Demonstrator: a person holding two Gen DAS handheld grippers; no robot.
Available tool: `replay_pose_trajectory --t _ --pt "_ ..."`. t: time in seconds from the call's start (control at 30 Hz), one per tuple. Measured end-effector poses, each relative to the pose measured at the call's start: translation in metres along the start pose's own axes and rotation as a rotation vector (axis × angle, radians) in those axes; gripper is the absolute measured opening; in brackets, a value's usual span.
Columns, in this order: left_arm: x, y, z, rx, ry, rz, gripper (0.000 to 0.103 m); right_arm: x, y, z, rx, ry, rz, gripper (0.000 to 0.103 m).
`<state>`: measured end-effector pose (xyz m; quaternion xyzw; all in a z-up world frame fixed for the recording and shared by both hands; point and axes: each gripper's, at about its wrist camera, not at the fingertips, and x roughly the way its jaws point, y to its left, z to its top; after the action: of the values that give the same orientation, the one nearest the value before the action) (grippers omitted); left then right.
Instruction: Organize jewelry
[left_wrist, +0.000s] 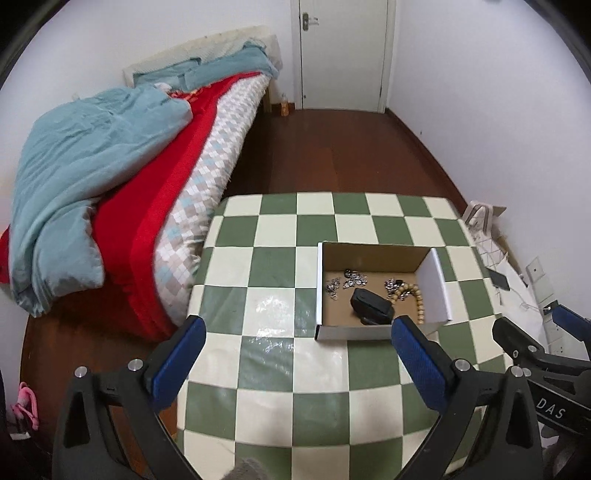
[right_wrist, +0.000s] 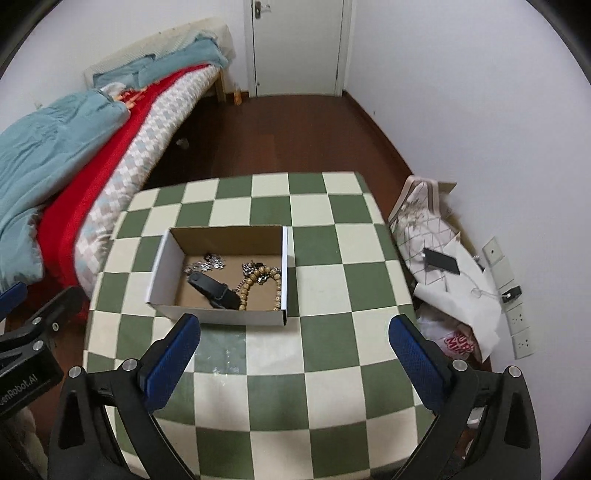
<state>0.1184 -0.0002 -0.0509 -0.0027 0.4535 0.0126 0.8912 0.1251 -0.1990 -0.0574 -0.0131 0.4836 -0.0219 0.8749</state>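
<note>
Jewelry, including a wooden bead bracelet (right_wrist: 262, 284), silver chains (right_wrist: 210, 263) and a black watch (right_wrist: 214, 290), lies in a cardboard box (right_wrist: 218, 317) just beyond both grippers' spread, empty fingers (left_wrist: 184, 354) (right_wrist: 417, 354); a good pick likely means descending vertically, pinching one piece only.

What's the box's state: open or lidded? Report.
Open. The cardboard box has no lid; its beaded bracelet and black strap show from above.
</note>
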Motion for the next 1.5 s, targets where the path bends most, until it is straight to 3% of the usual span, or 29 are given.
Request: replay_pose_trajectory --t 0.43,0.67,0.8,1.17,1.5 --pt "-0.109 -0.002 -0.029 0.002 -0.101 -0.048 0.103 -0.123 -0.019 -0.044 -0.001 -0.117 0.01 0.103" --pt "-0.145 -0.002 -0.046 0.003 -0.097 -0.063 0.103 -0.167 -0.023 -0.069 -0.013 -0.145 0.022 0.103" --pt "-0.156 -0.001 -0.055 0.008 -0.07 -0.074 0.103 -0.184 -0.023 -0.076 -0.016 -0.151 0.032 0.103" --pt "-0.182 0.001 -0.056 0.006 -0.091 -0.071 0.103 -0.217 -0.023 -0.071 -0.019 -0.188 0.048 0.103" --pt "-0.172 -0.003 -0.029 -0.028 -0.12 -0.015 0.103 -0.198 -0.025 -0.038 -0.01 -0.192 -0.001 0.103"
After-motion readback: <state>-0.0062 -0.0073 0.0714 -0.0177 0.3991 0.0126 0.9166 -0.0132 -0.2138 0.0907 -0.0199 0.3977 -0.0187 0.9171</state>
